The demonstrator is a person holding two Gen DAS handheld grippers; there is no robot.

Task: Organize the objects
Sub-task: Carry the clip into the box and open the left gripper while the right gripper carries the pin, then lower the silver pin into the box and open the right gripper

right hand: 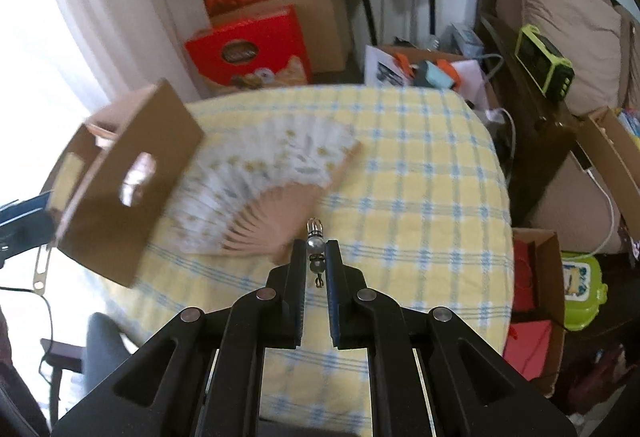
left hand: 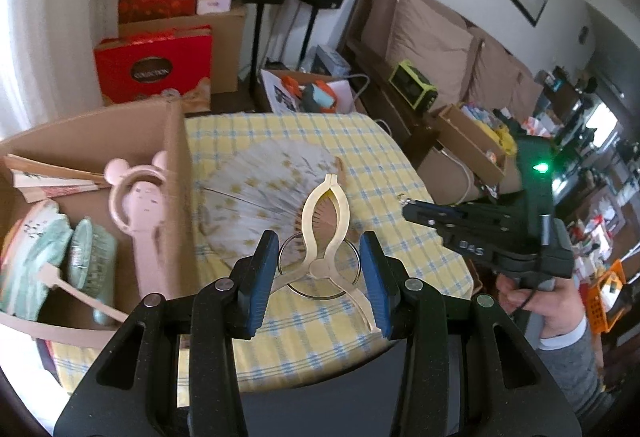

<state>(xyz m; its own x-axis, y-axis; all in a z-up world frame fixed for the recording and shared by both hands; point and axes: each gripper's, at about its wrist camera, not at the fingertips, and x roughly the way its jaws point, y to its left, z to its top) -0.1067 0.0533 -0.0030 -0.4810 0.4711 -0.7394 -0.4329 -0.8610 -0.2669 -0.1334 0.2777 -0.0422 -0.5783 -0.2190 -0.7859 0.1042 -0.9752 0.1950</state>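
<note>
My left gripper is open above a gold metal fan stand with a wire ring, which rests on the checked tablecloth; its blue pads flank the stand without touching. An open white paper fan lies behind it, and also shows in the right wrist view. My right gripper is shut on a small silver bead charm, held above the table. It shows in the left wrist view to the right. A cardboard box on the left holds a pink handheld fan and green fans.
The round table's front edge is close to me. Red gift boxes, cartons and speaker stands are behind the table. A sofa and a box of clutter lie to the right. The cardboard box stands left in the right wrist view.
</note>
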